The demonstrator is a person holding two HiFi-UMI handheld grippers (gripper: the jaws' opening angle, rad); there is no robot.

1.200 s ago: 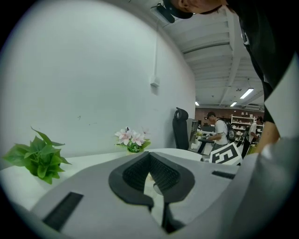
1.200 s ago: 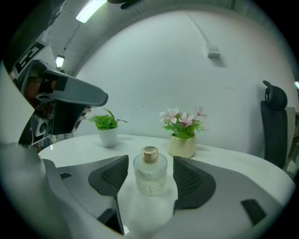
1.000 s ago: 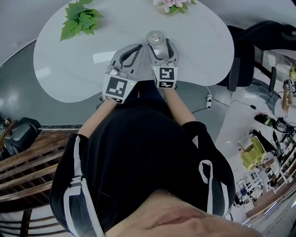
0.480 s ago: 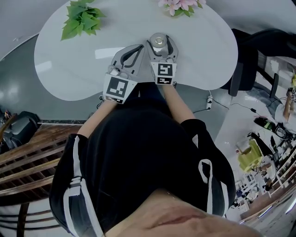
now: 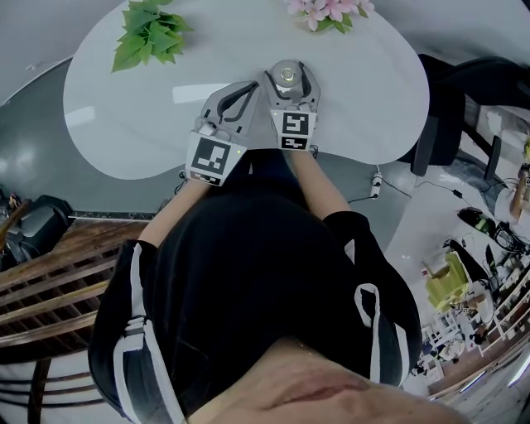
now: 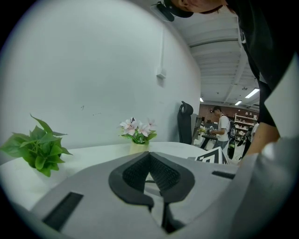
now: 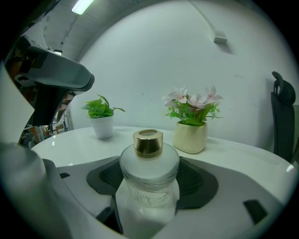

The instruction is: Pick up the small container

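The small container (image 5: pixel 286 76) is a frosted glass bottle with a gold cap, standing near the front edge of the white table (image 5: pixel 373 91). My right gripper (image 5: pixel 287 73) has a jaw on each side of it. In the right gripper view the small container (image 7: pixel 149 170) fills the gap of the right gripper (image 7: pixel 149 183), and both dark pads (image 7: pixel 198 179) press its sides. Whether it is off the table I cannot tell. My left gripper (image 5: pixel 248 86) lies just left of it, shut and empty. Its tips meet in the left gripper (image 6: pixel 149 156) view.
A green leafy plant (image 5: pixel 149 33) stands at the table's far left and a pot of pink flowers (image 5: pixel 327 10) at the far middle. A dark office chair (image 5: pixel 447 108) is at the table's right. Cables and clutter lie on the floor to the right.
The right gripper has slid forward, so the container now sits deeper between its jaws. The left gripper has stayed in place. The head view has shifted slightly.
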